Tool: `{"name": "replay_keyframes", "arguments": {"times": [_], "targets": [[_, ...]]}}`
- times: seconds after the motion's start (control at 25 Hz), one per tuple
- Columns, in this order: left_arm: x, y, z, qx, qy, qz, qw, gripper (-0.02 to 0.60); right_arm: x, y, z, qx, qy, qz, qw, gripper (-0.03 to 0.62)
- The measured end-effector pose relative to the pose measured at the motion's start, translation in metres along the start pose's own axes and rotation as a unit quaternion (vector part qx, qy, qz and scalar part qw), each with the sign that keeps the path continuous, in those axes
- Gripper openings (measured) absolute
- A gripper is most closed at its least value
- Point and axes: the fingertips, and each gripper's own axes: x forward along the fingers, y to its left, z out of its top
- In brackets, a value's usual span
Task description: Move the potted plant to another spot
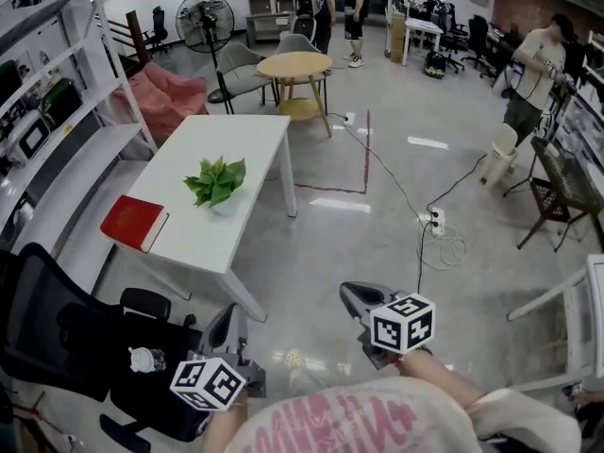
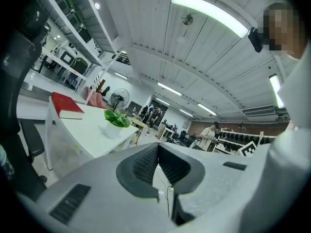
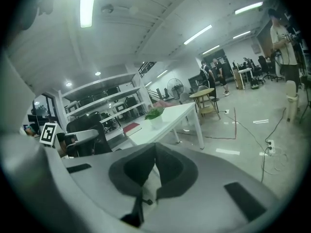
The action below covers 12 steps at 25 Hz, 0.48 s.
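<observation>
The plant [image 1: 216,181] stands on the table [image 1: 247,135] left of centre, well apart from the left gripper [image 1: 229,327] and right gripper [image 1: 353,296] at the bottom, both with jaws closed on nothing, seemingly because it is beyond reach.

White table [image 1: 247,135] well ahead of the left gripper [image 1: 226,327], red book [image 1: 134,222] on its near left corner. Black office chair [image 1: 57,338] just left of that gripper. Round wooden table [image 1: 294,64] far ahead. Power strip [image 1: 436,218] on floor, ahead-right of the right gripper [image 1: 354,296].
</observation>
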Motion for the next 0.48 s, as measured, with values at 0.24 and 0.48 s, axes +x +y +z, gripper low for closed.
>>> {"name": "replay_keyframes", "arguments": {"times": [0.24, 0.48], "targets": [[0.061, 0.031, 0.042, 0.008, 0.004, -0.029, 0.9995, 0.003, 0.063, -0.001, 0.033, 0.026, 0.004, 0.002, 1.000, 0.006], [0.103, 0.075, 0.082, 0.008, 0.002, -0.038, 0.9992, 0.002, 0.131, 0.006, 0.072, 0.030, -0.002, 0.014, 0.999, 0.006]]}}
